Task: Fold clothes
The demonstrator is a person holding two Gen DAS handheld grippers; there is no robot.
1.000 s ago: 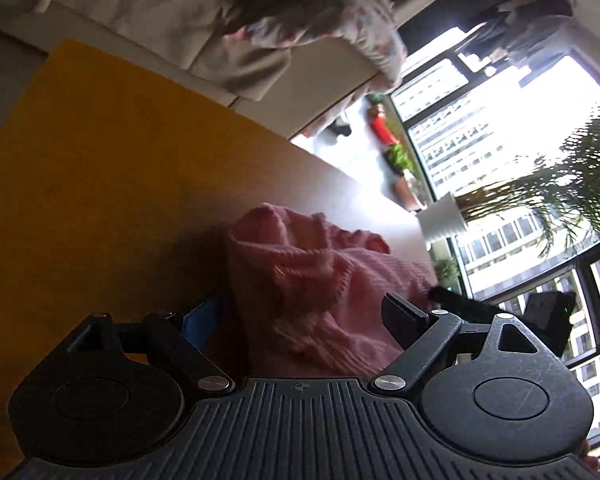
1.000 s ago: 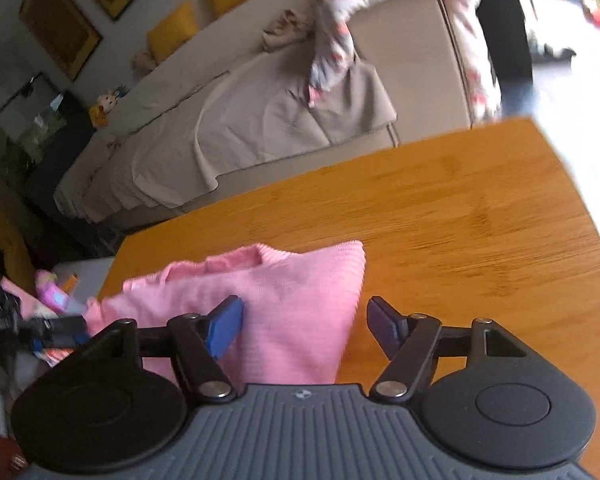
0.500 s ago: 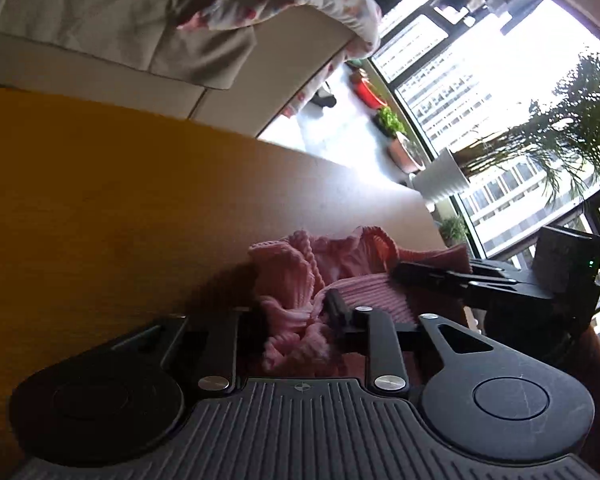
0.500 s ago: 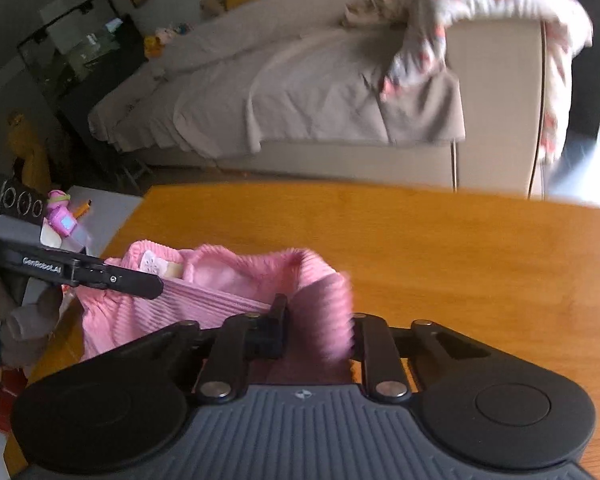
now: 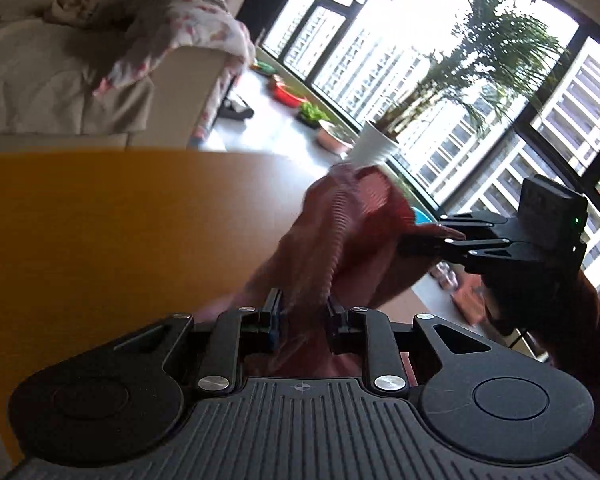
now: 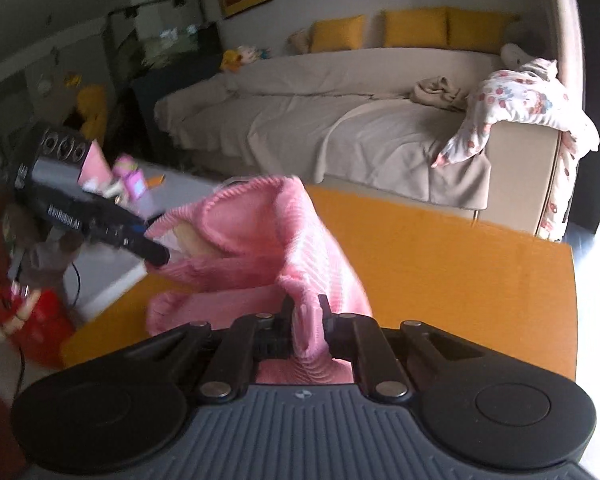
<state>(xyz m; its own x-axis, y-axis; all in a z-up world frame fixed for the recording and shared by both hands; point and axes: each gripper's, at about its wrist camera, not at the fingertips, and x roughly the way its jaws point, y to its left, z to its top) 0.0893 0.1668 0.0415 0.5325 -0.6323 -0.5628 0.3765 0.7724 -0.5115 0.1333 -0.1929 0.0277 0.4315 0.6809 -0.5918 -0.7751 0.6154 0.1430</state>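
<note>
A pink ribbed knit garment (image 6: pixel 260 248) hangs bunched above the wooden table (image 6: pixel 440 280); it looks dark pink against the window in the left wrist view (image 5: pixel 340 240). My left gripper (image 5: pixel 302 316) is shut on one part of it. My right gripper (image 6: pixel 304 322) is shut on another part. In the left wrist view the right gripper (image 5: pixel 428 236) pinches the cloth from the right. In the right wrist view the left gripper (image 6: pixel 156 252) pinches it from the left.
A beige sofa (image 6: pixel 360 132) with a floral cloth (image 6: pixel 516 104) over its arm stands beyond the table. Large windows, a potted palm (image 5: pixel 380 144) and floor plants lie to the right. Toys and a red object (image 6: pixel 36 320) sit left of the table.
Both grippers closed on the pink garment and lifted it off the table. One second ago both were open with the garment lying flat.
</note>
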